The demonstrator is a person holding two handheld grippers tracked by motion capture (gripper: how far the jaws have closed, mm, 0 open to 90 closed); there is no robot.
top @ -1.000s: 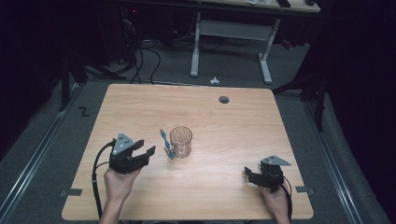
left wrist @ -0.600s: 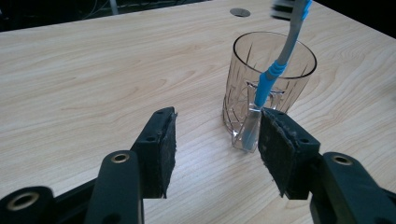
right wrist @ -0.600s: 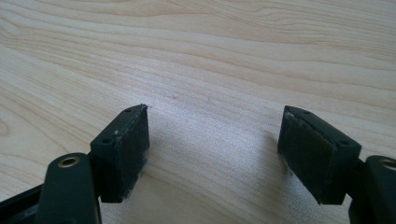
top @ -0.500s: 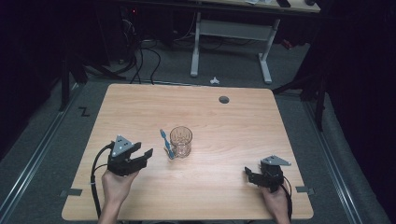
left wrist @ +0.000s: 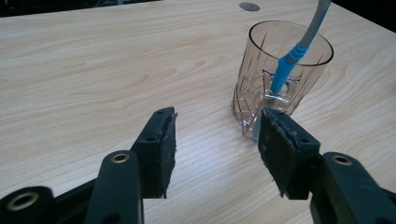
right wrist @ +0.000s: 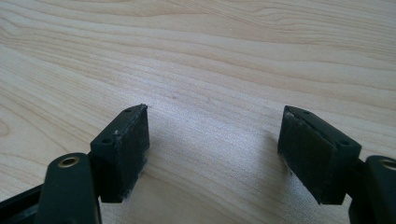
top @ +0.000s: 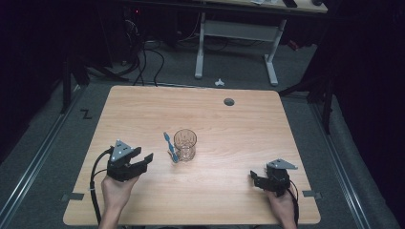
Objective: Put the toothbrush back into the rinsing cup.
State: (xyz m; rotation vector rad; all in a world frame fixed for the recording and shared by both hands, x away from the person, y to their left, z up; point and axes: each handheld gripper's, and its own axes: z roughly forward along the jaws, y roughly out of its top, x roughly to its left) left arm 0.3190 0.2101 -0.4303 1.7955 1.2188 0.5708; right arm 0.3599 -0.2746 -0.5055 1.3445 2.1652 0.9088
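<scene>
We see the left gripper (top: 143,161) held low over the wooden table (top: 143,109), its jaws spread wide with nothing between them. Just ahead of those jaws, a little to their right in the left gripper view, stands a clear ribbed glass tumbler (left wrist: 280,84), upright, with a blue and grey toothbrush (left wrist: 292,58) leaning inside it, handle end poking up past the rim. From above, the toothbrush (top: 170,147) tilts over the side of the tumbler (top: 185,144) that faces the left gripper, so the nearest thing to grab lies straight in front of the open jaws. We judge that this is why the hand is angled toward the glass: the spread suits either the brush handle or the glass wall, and which it is meant for we cannot tell.

The right gripper (top: 256,180) rests near the table's near edge, well apart from the tumbler and off to its far side from the left gripper. Its jaws stand wide too, over bare wood grain in the right gripper view (right wrist: 215,140). We take it to be parked out of the way, leaving the glass free for the left hand (top: 116,193).
</scene>
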